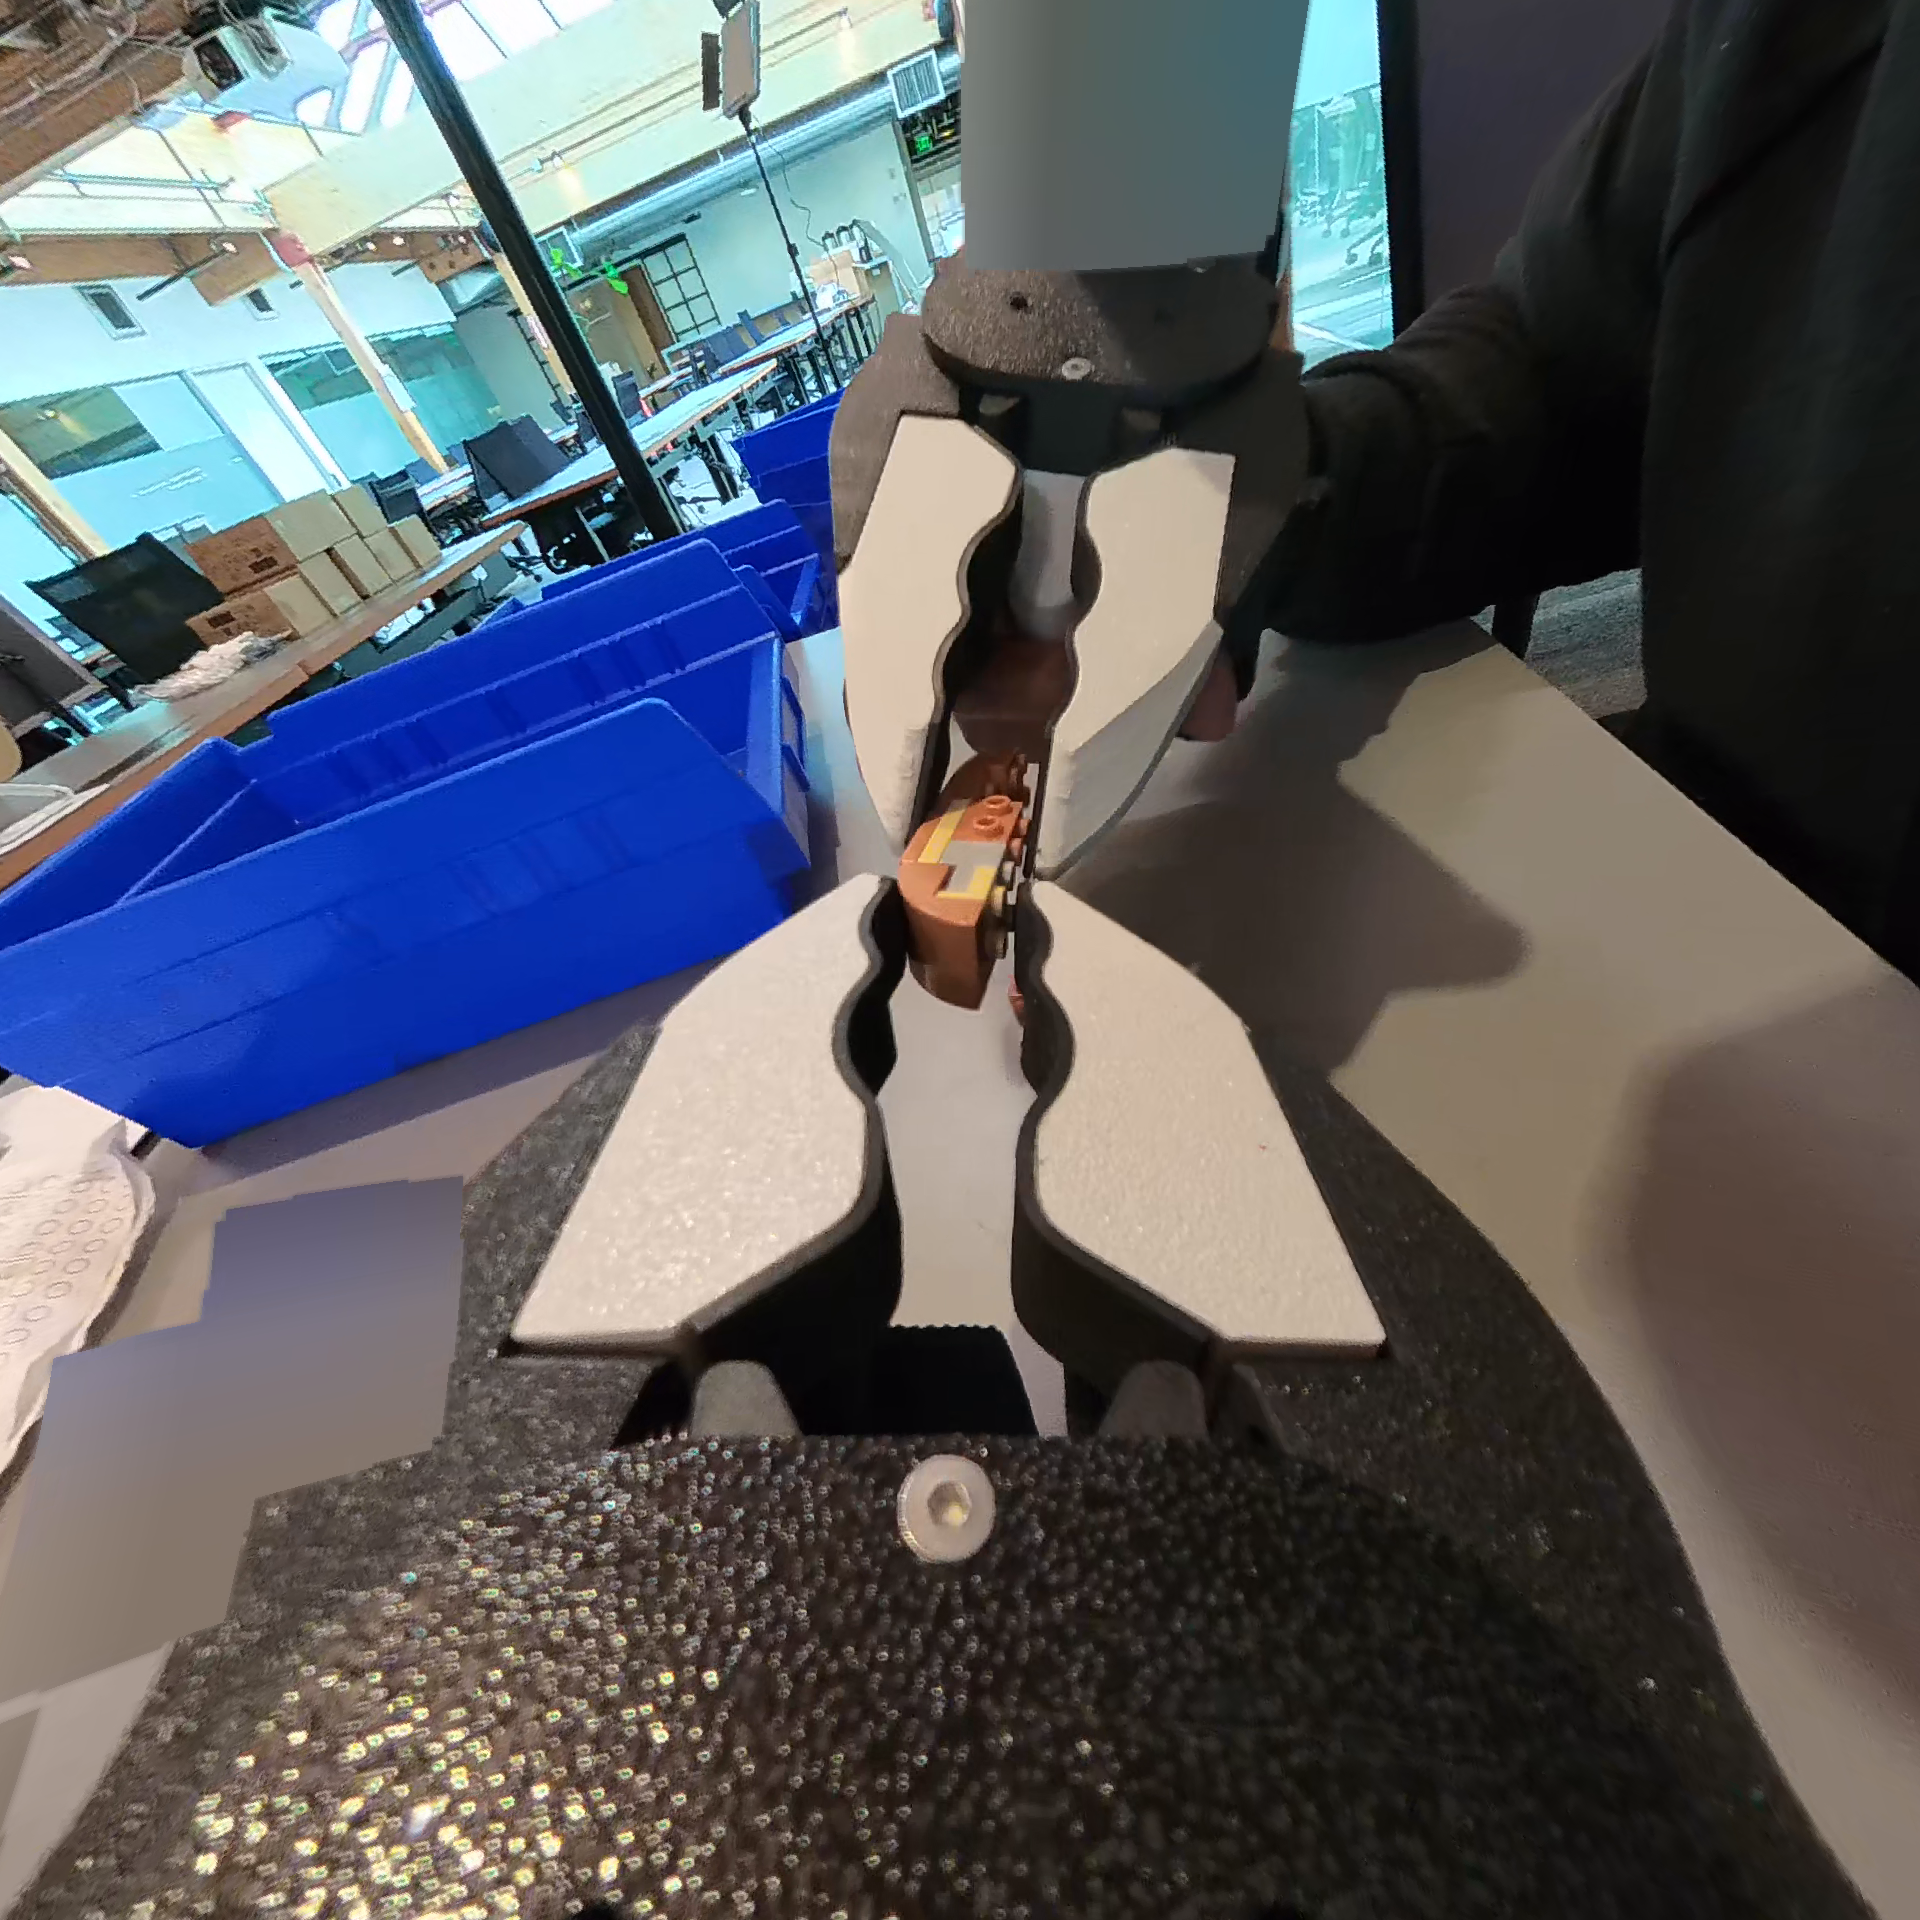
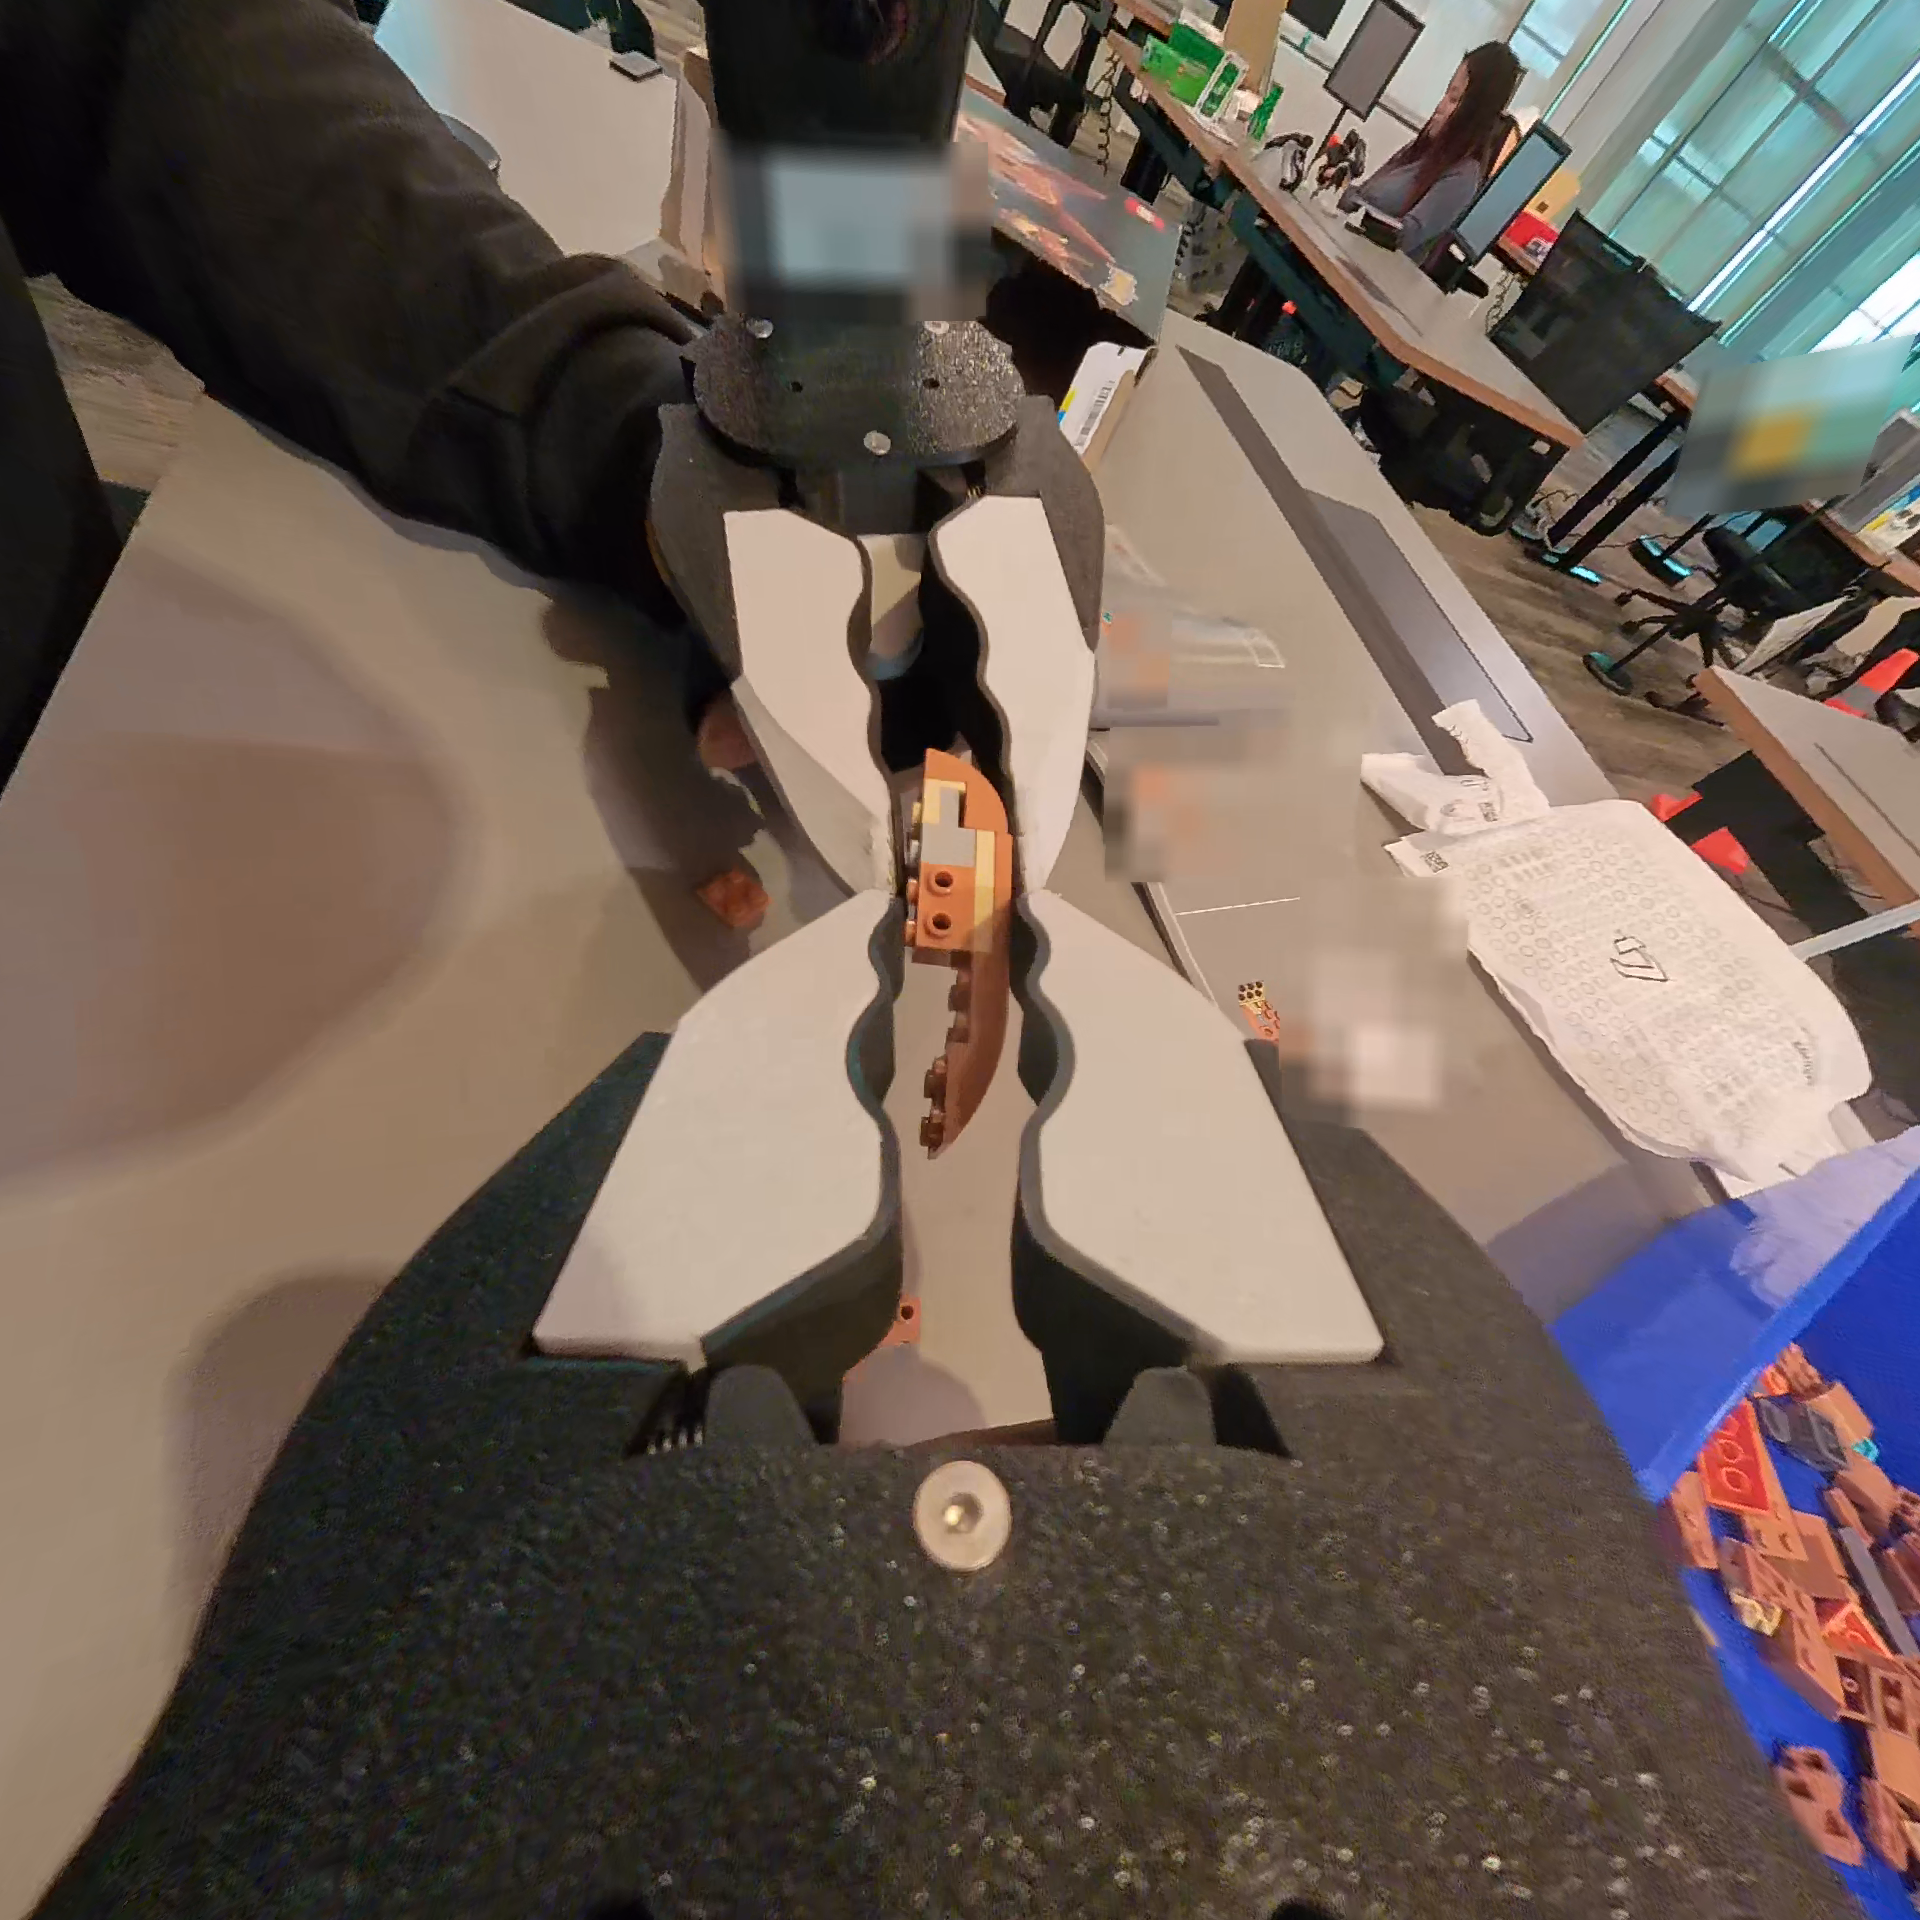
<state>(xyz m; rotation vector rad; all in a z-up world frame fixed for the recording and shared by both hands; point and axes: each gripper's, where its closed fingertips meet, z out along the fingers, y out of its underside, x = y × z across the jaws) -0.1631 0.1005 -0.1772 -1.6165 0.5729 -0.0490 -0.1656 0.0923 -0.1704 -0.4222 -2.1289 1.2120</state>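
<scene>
Right now your left gripper (image 1: 951, 904) and right gripper (image 2: 956, 914) meet tip to tip above the grey table (image 1: 1558, 935), both pinching the brown brick assembly (image 1: 961, 883), whose long axis runs along the fingers.

We're in a big open-plan workspace, part office, part lab: long desks (image 2: 1382, 281) with monitors (image 2: 1522, 182) and office chairs (image 2: 1590, 312) run beside tall windows (image 2: 1766, 135). Blue parts bins (image 1: 416, 831) and stacked cardboard boxes (image 1: 301, 566) sit close by.
</scene>
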